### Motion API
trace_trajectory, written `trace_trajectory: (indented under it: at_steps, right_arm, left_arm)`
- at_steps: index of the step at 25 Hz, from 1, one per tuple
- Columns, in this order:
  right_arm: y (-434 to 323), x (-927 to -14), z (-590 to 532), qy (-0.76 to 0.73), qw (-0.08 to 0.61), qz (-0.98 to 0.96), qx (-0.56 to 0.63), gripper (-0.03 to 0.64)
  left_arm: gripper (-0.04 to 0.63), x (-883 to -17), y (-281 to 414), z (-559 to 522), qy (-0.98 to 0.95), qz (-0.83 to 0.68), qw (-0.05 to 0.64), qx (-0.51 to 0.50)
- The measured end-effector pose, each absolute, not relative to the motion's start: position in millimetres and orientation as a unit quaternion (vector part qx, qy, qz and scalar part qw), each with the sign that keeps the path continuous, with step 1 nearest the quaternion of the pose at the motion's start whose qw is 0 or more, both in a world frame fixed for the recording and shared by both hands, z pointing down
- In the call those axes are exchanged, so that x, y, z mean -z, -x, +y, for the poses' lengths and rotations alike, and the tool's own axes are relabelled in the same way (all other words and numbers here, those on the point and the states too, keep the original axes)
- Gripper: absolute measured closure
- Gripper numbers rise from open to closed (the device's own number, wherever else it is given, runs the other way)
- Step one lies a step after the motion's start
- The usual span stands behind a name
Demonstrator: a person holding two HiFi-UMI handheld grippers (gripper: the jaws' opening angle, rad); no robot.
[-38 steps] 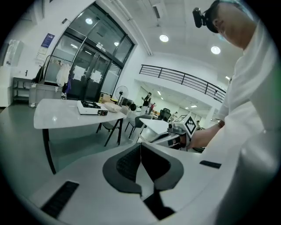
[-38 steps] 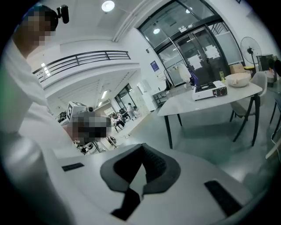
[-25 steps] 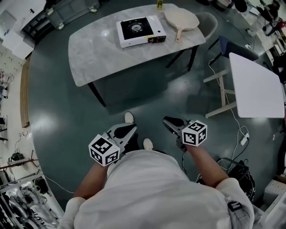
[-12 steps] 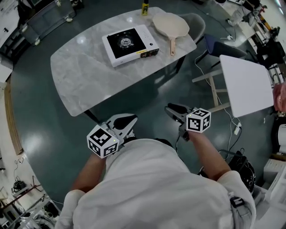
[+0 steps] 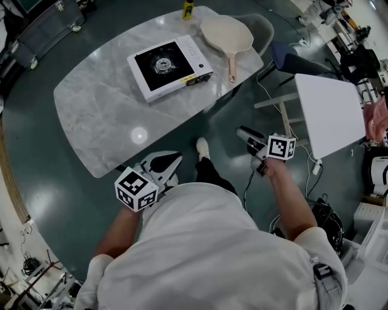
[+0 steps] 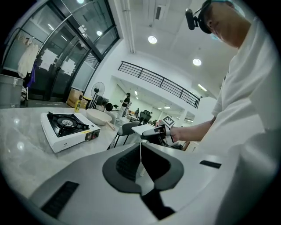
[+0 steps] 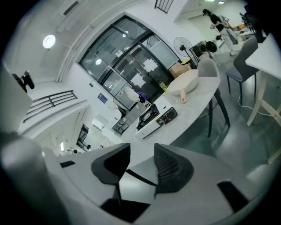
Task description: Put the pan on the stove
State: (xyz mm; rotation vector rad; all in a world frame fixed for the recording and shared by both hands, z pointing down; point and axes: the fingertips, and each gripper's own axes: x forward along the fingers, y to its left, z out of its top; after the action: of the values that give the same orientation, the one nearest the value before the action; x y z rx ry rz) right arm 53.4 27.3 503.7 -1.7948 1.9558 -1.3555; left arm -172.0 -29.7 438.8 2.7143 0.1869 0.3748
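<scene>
Gripper views settle the jaws: left gripper [image 6: 140, 145] clenched, empty; right gripper [image 7: 141, 150] released, just opening, empty. Head view: pan [image 5: 226, 33] lies right of stove [image 5: 168, 66] on far table [image 5: 91, 115].

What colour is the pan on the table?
The pan is pale cream all over. The head view shows it best.

- Bottle [image 5: 188, 8], far on the table [image 5: 91, 115]: top cut off by the picture's edge.
- Chair [image 5: 265, 27], far right beyond the pan [image 5: 226, 31]: partly hidden by the table.
- Legs: hidden under the torso [image 5: 212, 254]; only one shoe [image 5: 202, 147] shows.
- Stove [image 5: 168, 65]: front markings too small to read.
- Far people [image 7: 218, 21] in the right gripper view: too small to tell.
</scene>
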Motion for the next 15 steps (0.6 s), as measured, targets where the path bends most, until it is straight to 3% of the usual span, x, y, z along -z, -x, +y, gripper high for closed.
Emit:
trace_trajectory:
  at_steps: [15]
  right_arm:
    - [-273.8, -562.7, -135.0, 0.535, 0.227, 0.609, 0.541, 0.352]
  left_arm:
    - [0.575, -405.7, 57.8, -154.5, -0.972, -0.045, 0.189, -0.13]
